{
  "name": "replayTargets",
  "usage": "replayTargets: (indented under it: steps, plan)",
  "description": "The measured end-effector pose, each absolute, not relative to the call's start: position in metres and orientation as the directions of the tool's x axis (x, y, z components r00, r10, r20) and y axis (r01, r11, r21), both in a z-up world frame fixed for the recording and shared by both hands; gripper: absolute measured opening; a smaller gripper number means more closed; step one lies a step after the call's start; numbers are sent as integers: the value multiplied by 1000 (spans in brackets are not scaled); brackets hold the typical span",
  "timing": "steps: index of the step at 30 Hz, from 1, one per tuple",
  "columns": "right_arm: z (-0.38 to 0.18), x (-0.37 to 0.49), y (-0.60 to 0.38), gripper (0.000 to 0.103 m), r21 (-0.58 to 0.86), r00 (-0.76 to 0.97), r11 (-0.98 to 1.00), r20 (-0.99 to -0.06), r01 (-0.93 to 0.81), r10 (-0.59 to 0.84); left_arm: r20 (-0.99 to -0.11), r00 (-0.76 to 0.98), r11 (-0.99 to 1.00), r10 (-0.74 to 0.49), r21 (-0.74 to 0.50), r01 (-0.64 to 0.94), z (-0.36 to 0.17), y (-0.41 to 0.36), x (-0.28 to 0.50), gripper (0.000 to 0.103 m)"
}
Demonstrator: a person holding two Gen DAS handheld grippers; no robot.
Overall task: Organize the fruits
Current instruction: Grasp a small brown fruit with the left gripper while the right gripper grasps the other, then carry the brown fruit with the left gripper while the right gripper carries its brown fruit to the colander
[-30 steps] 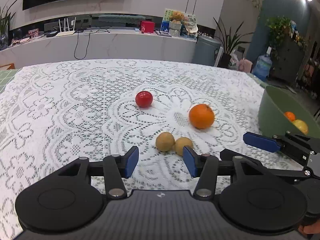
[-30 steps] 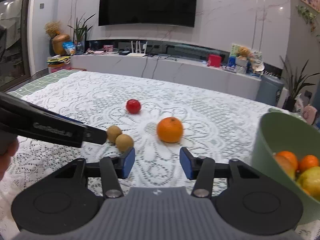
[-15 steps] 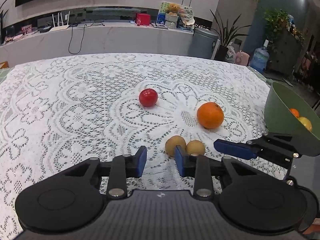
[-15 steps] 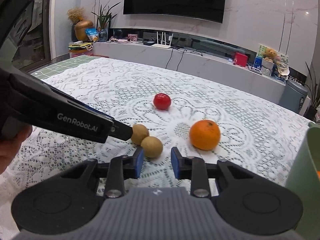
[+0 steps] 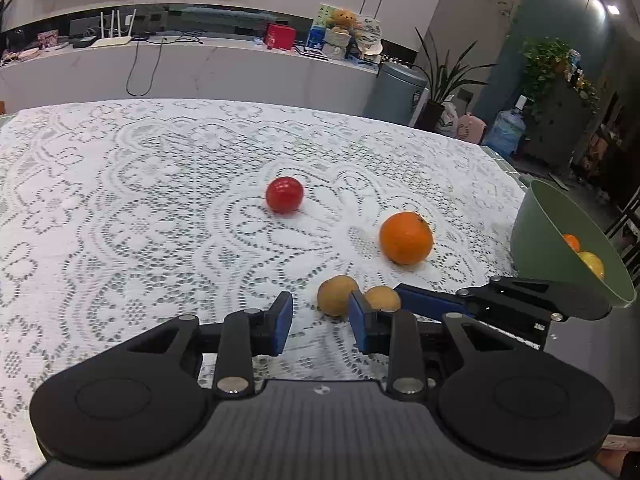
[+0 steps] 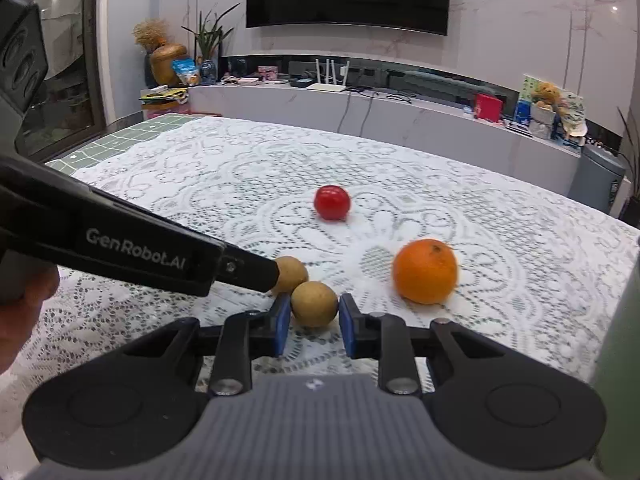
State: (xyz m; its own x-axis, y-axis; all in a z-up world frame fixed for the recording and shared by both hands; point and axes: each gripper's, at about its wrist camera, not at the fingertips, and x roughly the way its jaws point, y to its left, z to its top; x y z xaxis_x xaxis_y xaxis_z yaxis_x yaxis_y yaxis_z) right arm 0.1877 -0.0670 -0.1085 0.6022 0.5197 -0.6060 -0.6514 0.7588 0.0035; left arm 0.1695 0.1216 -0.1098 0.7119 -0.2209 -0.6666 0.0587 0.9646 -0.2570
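Two small round tan-brown fruits lie touching on the white lace tablecloth [image 5: 120, 200], at seven o'clock of the large orange [image 6: 425, 271]. The right gripper [image 6: 312, 322] has its jaws clamped on the nearer brown fruit [image 6: 314, 303]. The left gripper [image 5: 320, 322] has narrow jaws that are empty; the other brown fruit [image 5: 337, 294] sits just ahead. These fruits look light, firm and prone to rolling, so gripping across the widest middle suits. The green plastic bowl [image 5: 548, 236] waits at three o'clock.

Each tool [image 5: 320, 322] [image 6: 312, 330] was black with blue pads [image 5: 283, 322], silver screws and round discs; one bore white "GenRobot.AI" lettering.
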Motion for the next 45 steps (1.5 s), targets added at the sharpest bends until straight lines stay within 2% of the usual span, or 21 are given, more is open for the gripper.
replayTargets:
  steps: [17, 21, 24, 34, 45]
  plan:
    - [-101, 181, -101, 23, -36, 653, 817, -622, -575, 432, -680, 708, 979, -189, -186, 83, -119, 100, 185, 37]
    - [-100, 180, -104, 23, -31, 654, 821, -622, -570, 430, -678, 711, 980, -187, -178, 89, -120, 99, 183, 30]
    - [-97, 178, -107, 23, -29, 657, 821, -616, -570, 434, -676, 715, 983, -179, -158, 96, -119, 96, 182, 29]
    - [-73, 164, -122, 23, -52, 694, 832, -581, -553, 425, -672, 721, 985, -169, -150, 90, -106, 86, 161, 29]
    - [-36, 139, -162, 23, -88, 771, 855, -488, -511, 410, -643, 743, 981, -185, -171, 96, -74, 65, 136, 29]
